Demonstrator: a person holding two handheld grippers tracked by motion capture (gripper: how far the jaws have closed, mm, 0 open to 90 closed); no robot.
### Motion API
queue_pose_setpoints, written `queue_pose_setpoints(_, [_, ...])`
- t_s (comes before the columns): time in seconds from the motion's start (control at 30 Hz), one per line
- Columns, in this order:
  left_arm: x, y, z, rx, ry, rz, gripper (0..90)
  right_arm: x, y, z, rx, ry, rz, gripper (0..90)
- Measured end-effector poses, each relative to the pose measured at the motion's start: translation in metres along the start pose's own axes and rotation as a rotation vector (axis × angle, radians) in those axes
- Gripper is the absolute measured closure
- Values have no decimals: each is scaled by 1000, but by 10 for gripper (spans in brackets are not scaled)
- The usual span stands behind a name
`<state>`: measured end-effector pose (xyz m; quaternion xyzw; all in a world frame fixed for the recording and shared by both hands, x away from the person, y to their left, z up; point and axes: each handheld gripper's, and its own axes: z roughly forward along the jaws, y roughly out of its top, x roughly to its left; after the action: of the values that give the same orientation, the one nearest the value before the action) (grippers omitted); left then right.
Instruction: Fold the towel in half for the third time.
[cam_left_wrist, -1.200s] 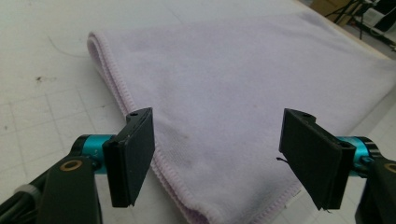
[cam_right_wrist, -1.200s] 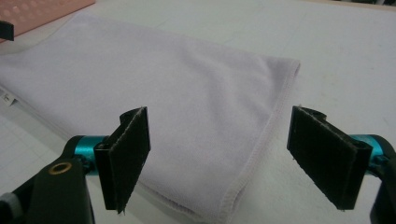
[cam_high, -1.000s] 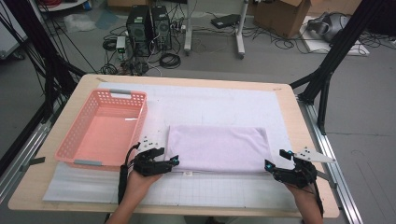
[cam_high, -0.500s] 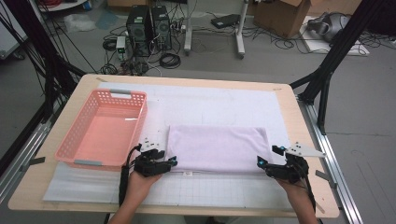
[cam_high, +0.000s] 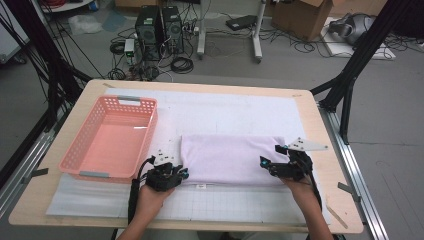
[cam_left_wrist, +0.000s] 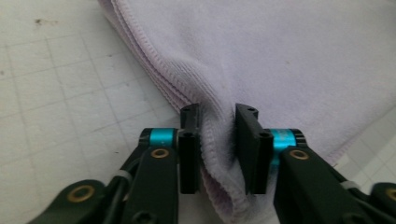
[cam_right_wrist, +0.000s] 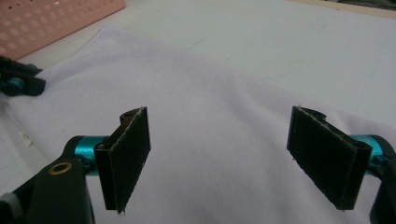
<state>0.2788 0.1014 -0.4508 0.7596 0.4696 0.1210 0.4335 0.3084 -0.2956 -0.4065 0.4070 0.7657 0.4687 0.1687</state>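
A folded lilac towel lies on the white grid mat near the table's front. My left gripper is at its near left corner. In the left gripper view the jaws have just been closing, and the gripper now pinches a bunched fold of the towel between its pads. My right gripper hovers over the towel's right end. In the right gripper view it stands wide open, with flat towel below and nothing between its pads. The left gripper shows far off there.
A pink plastic basket stands empty on the left of the mat, close to my left hand; its perforated wall appears in the right gripper view. The white mat stretches beyond the towel. Cables and computers lie on the floor beyond the table.
My right gripper has slid left from the table's right side onto the towel's right end. The left hand stayed put while its jaws narrowed on the towel corner.
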Motion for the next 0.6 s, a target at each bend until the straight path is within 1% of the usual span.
queue_pose_setpoints(0.07, [2,0,0,-2,-12,-12,759,0,9,11,18,4,-2,204])
queue_pose_setpoints(0.13, [5,0,0,-3,-32,-34,762,2,18,22,35,24,-5,204])
queue_pose_setpoints(0.2, [7,-1,0,-6,-41,-53,761,4,28,33,50,39,-27,203])
queue_pose_setpoints(0.27, [7,-1,0,-5,-43,-57,760,7,38,45,72,64,-48,204])
queue_pose_setpoints(0.3, [7,-1,0,-5,-44,-61,760,9,42,51,82,68,-67,204])
queue_pose_setpoints(0.37, [8,-1,0,-4,-54,-77,758,13,51,62,104,81,-90,205])
queue_pose_setpoints(0.4, [9,-1,0,-4,-56,-76,758,16,56,69,121,85,-99,205])
queue_pose_setpoints(0.43, [9,-1,0,-4,-59,-79,758,17,59,73,119,88,-111,205])
queue_pose_setpoints(0.53, [10,-1,0,-3,-65,-88,758,20,68,89,132,104,-119,206])
queue_pose_setpoints(0.6, [11,-1,0,-2,-73,-93,758,22,72,100,150,112,-123,233])
